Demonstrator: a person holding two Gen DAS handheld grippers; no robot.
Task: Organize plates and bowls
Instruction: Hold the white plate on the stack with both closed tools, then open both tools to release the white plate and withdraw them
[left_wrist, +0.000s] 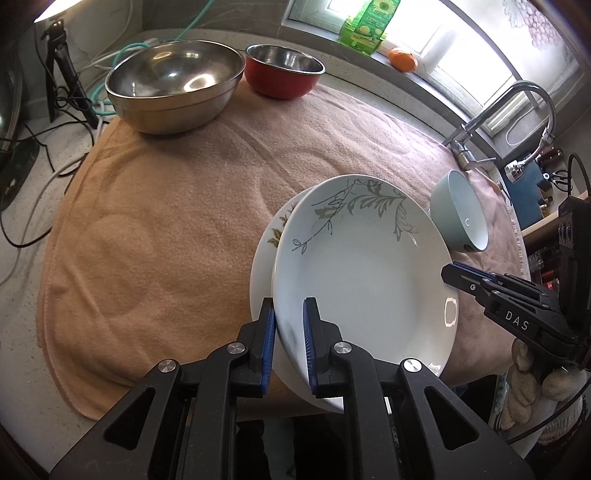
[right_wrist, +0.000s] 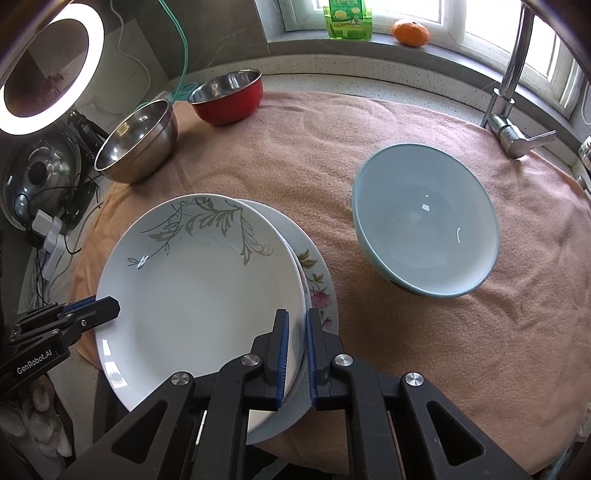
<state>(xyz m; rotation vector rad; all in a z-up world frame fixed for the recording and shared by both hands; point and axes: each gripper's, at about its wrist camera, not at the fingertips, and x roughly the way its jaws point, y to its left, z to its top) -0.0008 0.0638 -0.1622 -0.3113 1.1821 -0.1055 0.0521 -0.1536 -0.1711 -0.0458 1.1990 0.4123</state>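
Left tongs (left_wrist: 289, 343): narrow, pads clamped on the near-left rim of the leaf plate (left_wrist: 362, 273), which sits tilted, its gripped edge raised. Right tongs (right_wrist: 296, 350): also narrow, closed across the near-right rim of the same plate (right_wrist: 199, 280); whether the pads also catch the rim beneath cannot be told. Both tongs hold opposite edges, so neither hand is nearer; the plate lies straight ahead between them.

Flower plate (right_wrist: 317, 291): directly under the leaf plate, offset toward the right hand, its pink bloom showing past the upper rim. Judgement: the coming move turns on this offset; the upper plate needs to shift rightward to sit centred on the lower one.

Blue bowl (right_wrist: 424, 221): just beyond and right of the plates, apart from them, leaning on its side with the mouth facing the right tongs. Nearer the right hand.

Towel (right_wrist: 406, 350): peach cloth covering the table, carrying all the dishes.

Steel bowl (left_wrist: 173, 85): far left edge of the towel, upright.

Red bowl (left_wrist: 282, 70): far side, just right of the steel bowl, upright, close beside it.

Tap (right_wrist: 517, 92): far right, past the towel.
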